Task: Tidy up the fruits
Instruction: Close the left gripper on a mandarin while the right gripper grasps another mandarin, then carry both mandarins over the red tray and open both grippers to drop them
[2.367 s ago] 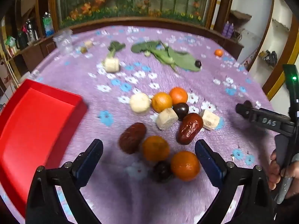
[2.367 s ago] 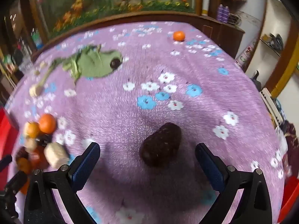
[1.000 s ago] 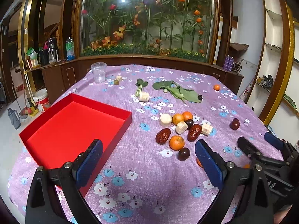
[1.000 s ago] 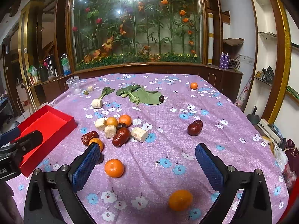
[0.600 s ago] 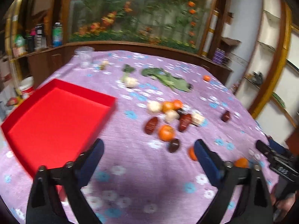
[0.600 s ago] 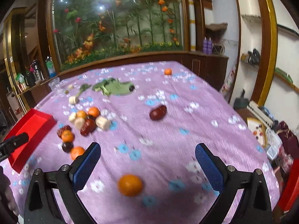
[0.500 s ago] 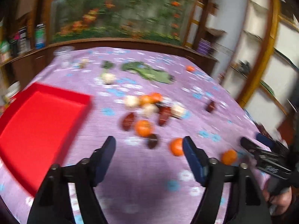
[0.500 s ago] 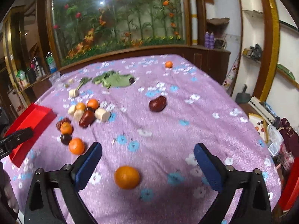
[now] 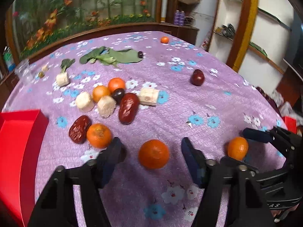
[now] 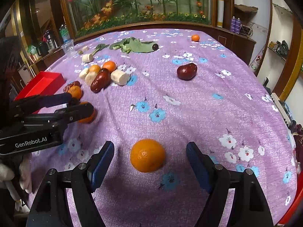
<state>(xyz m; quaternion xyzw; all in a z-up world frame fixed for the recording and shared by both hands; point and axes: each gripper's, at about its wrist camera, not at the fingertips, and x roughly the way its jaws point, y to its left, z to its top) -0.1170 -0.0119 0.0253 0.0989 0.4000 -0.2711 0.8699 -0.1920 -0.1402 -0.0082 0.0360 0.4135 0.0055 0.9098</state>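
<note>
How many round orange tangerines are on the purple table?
6. One tangerine sits between the left gripper's closing jaws, one between the right gripper's, one beside a wrinkled red date, two in the middle pile, one at the far edge. None looks hidden.

Tray (image 9: pixel 20 132) lies left of fruits (image 9: pixel 106 102) (clustered).

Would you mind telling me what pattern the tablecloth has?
The tablecloth is purple with blue and white flowers, clearest in the right wrist view.

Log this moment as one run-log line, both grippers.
left gripper: closing, astride orange, pads not touching | right gripper: closing, astride second orange, not touching | red tray: no fruit visible
</note>
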